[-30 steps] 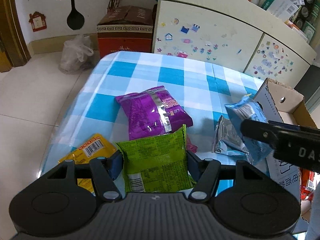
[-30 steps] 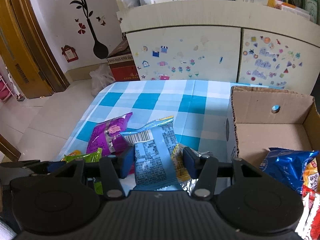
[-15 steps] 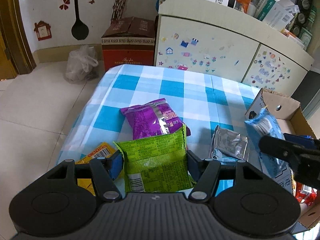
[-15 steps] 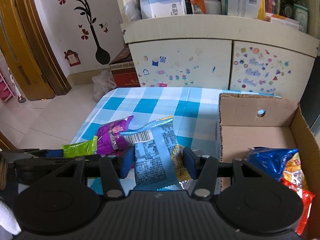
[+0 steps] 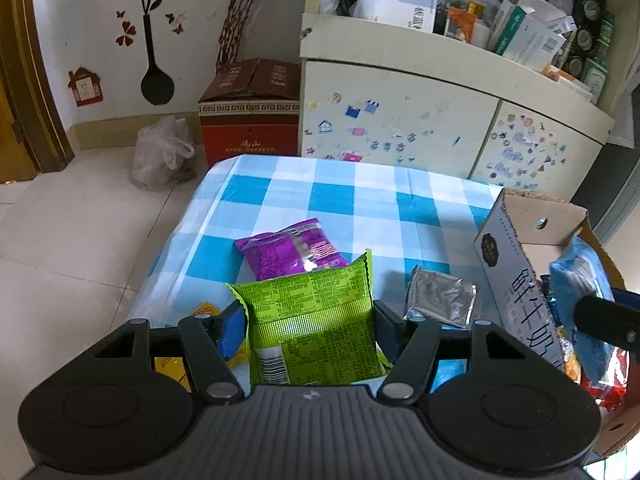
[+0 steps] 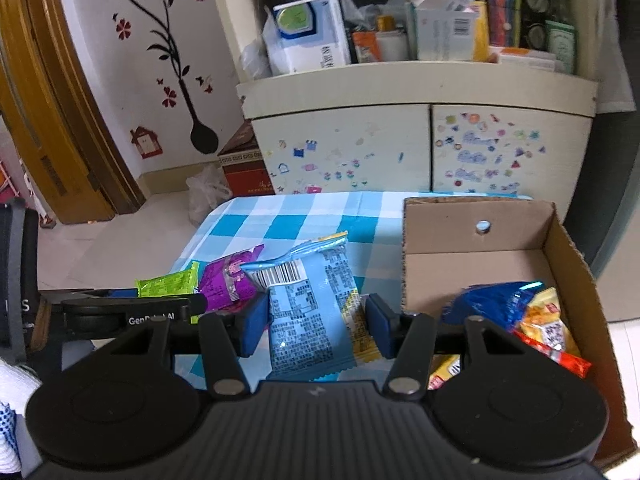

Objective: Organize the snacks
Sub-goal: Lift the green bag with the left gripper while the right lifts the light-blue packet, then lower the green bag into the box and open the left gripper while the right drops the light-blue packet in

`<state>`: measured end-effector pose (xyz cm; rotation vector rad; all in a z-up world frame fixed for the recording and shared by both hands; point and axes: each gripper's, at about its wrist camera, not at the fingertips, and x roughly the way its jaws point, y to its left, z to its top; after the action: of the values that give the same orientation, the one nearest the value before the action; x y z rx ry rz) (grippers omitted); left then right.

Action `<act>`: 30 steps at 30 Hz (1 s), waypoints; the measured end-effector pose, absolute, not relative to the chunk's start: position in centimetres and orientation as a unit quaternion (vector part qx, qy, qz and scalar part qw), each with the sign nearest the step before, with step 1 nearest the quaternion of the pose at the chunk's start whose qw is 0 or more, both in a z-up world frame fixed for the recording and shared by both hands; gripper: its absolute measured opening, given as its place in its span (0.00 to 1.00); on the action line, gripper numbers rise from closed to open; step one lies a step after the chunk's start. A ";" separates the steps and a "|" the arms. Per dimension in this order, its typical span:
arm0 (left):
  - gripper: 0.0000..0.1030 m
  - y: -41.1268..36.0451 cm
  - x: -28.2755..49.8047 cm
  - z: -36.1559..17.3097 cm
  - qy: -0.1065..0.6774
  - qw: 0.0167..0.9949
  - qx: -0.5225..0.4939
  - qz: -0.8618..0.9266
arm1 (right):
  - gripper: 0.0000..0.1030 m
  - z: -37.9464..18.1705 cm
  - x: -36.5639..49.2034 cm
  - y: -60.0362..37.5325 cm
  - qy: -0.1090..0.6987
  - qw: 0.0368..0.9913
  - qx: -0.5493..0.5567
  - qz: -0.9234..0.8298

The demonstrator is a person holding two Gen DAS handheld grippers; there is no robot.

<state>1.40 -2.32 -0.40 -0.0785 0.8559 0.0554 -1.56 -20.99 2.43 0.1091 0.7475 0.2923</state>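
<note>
My left gripper is shut on a green snack packet and holds it above the checked table. My right gripper is shut on a light blue snack packet, held just left of the cardboard box; the packet also shows in the left wrist view over the box. On the table lie a purple packet, a silver packet and a yellow packet. The box holds a dark blue packet and several others.
A cream cabinet with stickers stands behind the table, its top crowded with boxes. A red-brown carton and a plastic bag sit on the tiled floor at the left. A wooden door frame is at far left.
Both grippers have risen and pulled back with their packets. The right gripper has carried the light blue packet rightward towards the box.
</note>
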 end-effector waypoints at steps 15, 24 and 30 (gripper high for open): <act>0.67 -7.0 1.1 2.4 0.370 0.928 -0.022 -0.030 | 0.52 5.1 -2.2 -27.0 0.320 0.937 0.121 0.074; 0.67 -10.1 0.1 2.9 0.352 0.933 -0.002 -0.080 | 0.52 6.0 -1.8 -29.8 0.301 0.941 0.152 0.034; 0.67 -12.2 -0.3 2.8 0.340 0.934 0.018 -0.105 | 0.52 6.3 -1.5 -31.4 0.294 0.939 0.178 0.017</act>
<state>-0.27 -12.20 2.76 0.0360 0.6959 -0.2140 -1.55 -31.44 6.33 0.3636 0.5996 0.0347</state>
